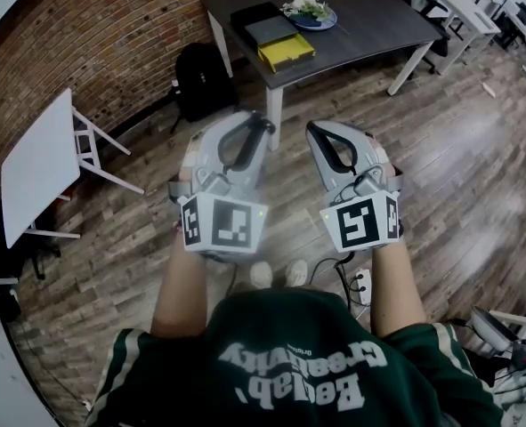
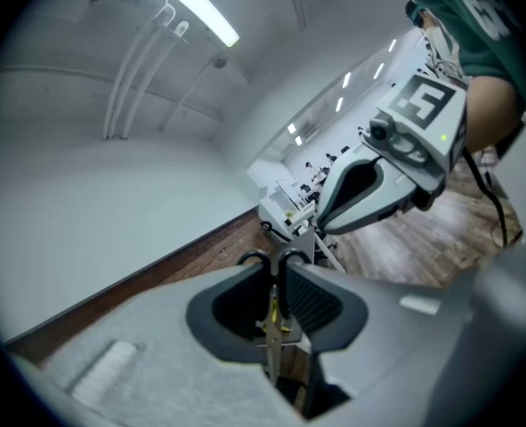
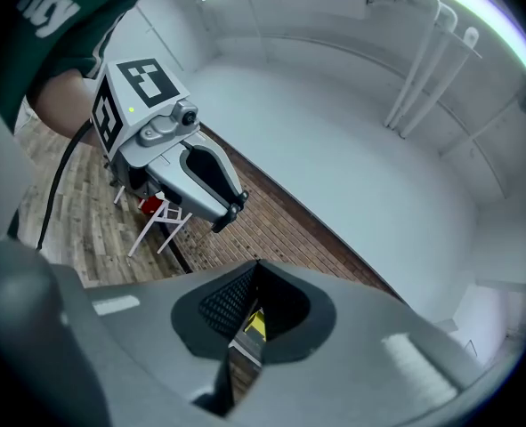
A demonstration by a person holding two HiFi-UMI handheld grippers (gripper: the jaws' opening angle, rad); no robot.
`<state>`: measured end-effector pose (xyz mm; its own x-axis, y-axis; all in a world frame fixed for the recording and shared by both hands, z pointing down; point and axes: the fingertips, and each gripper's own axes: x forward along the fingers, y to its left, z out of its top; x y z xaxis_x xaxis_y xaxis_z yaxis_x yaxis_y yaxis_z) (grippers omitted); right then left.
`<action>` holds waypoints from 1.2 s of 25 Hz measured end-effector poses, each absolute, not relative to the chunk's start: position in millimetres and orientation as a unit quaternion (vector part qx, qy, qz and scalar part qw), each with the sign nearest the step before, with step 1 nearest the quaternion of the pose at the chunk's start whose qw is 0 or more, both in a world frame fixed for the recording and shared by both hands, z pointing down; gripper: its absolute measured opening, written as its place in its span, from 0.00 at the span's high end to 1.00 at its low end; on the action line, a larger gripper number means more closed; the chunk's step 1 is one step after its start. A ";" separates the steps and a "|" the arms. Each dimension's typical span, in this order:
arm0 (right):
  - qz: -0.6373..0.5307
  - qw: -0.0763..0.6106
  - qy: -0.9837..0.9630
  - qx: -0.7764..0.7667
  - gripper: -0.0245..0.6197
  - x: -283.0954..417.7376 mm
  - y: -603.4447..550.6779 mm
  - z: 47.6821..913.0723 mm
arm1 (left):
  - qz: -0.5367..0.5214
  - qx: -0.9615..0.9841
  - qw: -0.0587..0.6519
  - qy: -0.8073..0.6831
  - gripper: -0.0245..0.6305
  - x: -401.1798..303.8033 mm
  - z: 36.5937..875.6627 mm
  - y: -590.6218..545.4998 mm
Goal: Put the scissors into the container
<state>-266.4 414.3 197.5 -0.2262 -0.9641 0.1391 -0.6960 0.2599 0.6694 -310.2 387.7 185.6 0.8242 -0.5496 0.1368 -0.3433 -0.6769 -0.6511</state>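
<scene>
- Gripping the scissors [image 2: 271, 327] by the blades, left gripper [image 2: 276, 267] is clamped narrow, handle loops past its tips; right gripper [image 3: 255, 271] closed, empty.
- Both hang well short of the table [image 1: 369, 27].
- Yellow container [image 1: 287, 53] on that table, near its front edge.
- Risk: thin blade grip; scissors could pivot or slip during the reach.

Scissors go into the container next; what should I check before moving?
1. Scissors gripped in left tool, black handles past the tips: ok.
2. Right tool shut, nothing in it: ok.
3. Yellow container in sight on the table: ok.
4. Container's top open: cannot tell.
5. Container within reach: not ok, the table stands well ahead of both tools.
</scene>
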 end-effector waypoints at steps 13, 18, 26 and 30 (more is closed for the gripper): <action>-0.252 0.261 -0.754 0.548 0.95 -226.9 432.7 205.0 | -0.169 -0.894 0.319 0.264 0.85 -267.6 194.6 409.6; -0.257 0.254 -0.759 0.542 0.95 -218.0 446.5 206.9 | -0.170 -0.890 0.323 0.273 0.85 -257.2 194.3 424.0; -0.264 0.245 -0.760 0.541 0.95 -204.4 452.3 204.1 | -0.168 -0.882 0.334 0.287 0.85 -249.2 184.5 430.3; -0.266 0.242 -0.760 0.542 0.95 -198.9 449.7 205.0 | -0.170 -0.880 0.336 0.290 0.85 -245.4 184.8 426.8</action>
<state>-198.9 449.7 205.0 -0.2958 -0.9519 0.0802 -0.6939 0.2718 0.6668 -245.4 426.8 184.8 0.7742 -0.6245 0.1032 -0.3963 -0.6053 -0.6904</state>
